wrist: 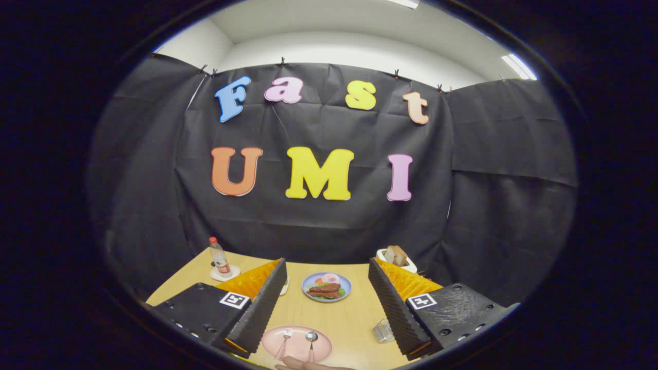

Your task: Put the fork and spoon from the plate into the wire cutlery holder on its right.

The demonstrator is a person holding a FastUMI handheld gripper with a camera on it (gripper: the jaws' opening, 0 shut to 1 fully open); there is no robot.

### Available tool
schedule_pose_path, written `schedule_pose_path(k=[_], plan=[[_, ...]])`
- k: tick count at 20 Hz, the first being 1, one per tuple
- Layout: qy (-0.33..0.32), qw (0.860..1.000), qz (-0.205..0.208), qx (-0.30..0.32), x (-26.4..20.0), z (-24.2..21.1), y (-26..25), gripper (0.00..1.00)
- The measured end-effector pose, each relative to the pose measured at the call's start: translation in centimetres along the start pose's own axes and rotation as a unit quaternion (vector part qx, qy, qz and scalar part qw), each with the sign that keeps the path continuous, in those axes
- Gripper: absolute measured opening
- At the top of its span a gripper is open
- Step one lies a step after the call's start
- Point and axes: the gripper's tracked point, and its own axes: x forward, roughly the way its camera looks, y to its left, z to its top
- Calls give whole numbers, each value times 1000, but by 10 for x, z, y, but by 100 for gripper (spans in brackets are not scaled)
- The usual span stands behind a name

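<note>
Between your gripper's (327,293) wide-open fingers lies the pink plate (272,339) holding fork (284,340) and spoon (311,343); wire cutlery holder (383,330) sits beside the right finger. No label is legible.

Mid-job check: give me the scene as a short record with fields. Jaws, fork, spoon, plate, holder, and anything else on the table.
gripper: jaws wide open, empty, above the table
fork: on the pink plate, left of the spoon, handle toward the camera
spoon: on the pink plate, beside the fork
pink plate: between the fingers, near edge of table
wire cutlery holder: right of the pink plate, by the right finger; contents cannot be made out
blue plate of food: beyond the fingers
bottle: far left
toaster: far right
hand: at the table's near edge
</note>
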Motion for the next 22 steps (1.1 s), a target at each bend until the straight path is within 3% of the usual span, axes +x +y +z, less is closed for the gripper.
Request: schedule_pose_path(k=[5,10,18,22], plan=[[115,993,-1,-14,37,-127,13,96],[249,968,5,-28,54,-256,27,95],[309,951,11,-17,61,-339,37,85],[333,943,13,-3,73,-367,39,60]])
